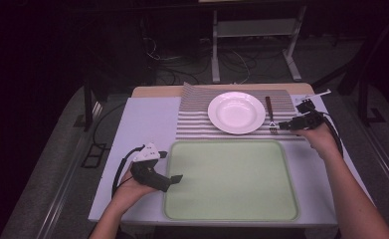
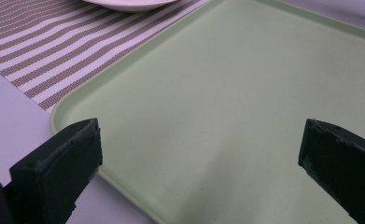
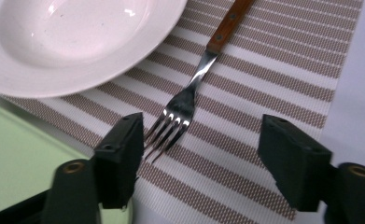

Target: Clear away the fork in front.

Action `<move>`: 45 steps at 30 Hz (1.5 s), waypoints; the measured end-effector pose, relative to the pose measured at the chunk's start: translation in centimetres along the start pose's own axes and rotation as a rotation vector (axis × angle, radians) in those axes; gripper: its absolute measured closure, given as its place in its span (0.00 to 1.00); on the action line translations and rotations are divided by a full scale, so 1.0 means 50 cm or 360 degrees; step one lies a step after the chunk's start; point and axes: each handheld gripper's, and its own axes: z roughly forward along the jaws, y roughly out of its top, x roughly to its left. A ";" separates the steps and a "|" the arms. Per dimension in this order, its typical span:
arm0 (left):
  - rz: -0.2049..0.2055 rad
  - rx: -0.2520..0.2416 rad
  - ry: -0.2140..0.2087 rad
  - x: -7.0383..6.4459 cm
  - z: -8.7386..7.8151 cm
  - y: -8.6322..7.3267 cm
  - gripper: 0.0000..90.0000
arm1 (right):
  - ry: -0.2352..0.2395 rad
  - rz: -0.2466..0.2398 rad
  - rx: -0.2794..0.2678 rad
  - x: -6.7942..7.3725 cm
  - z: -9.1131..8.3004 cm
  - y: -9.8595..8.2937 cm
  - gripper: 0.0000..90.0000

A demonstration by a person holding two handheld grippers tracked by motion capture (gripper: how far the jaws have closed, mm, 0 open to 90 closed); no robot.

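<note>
The fork (image 3: 189,93) lies on the striped mat (image 1: 197,107) just right of the plate (image 1: 236,112), tines toward the spread right claw (image 3: 201,154). Light, stiff and slick at the steel; the wooden handle should grip better. The left claw (image 2: 199,158) hangs spread over the green tray (image 1: 232,199) on the pale bench (image 1: 142,119); the room is dark.

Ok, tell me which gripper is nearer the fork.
Right. The right gripper has its open jaws either side of the fork tines on the striped placemat; the left gripper sits far off at the green tray.
</note>
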 end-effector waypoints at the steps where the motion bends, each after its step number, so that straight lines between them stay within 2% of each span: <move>1: -0.0006 -0.0006 -0.0001 0.000 0.000 0.000 0.00 | 0.0000 0.0003 0.0013 -0.001 0.001 0.013 0.43; 8: -0.0017 -0.0013 0.0007 0.003 -0.003 -0.002 0.00 | -0.0031 0.0020 0.0049 -0.001 0.014 0.052 0.54; 11: -0.0021 -0.0023 0.0007 0.004 -0.005 -0.002 0.00 | -0.0066 0.0045 0.0100 -0.004 0.030 0.077 0.57; 16: -0.0011 -0.0012 0.0010 0.003 -0.002 -0.001 0.00 | -0.0060 0.0064 0.0156 -0.006 0.050 0.103 0.60; 21: 0.0001 -0.0010 0.0003 -0.001 0.000 -0.001 0.00 | -0.0066 0.0088 0.0247 -0.009 0.087 0.135 0.64; 29: -0.0001 -0.0013 0.0001 0.000 -0.002 -0.002 0.00 | -0.0103 0.0088 0.0358 -0.007 0.135 0.154 0.65; 37: 0.0006 -0.0008 0.0000 0.000 -0.001 -0.002 0.00 | -0.0150 0.0114 0.0414 -0.013 0.168 0.159 0.66; 45: -0.0001 -0.0006 -0.0003 0.002 -0.001 -0.003 0.00 | -0.0159 0.0126 0.0453 -0.015 0.188 0.168 0.69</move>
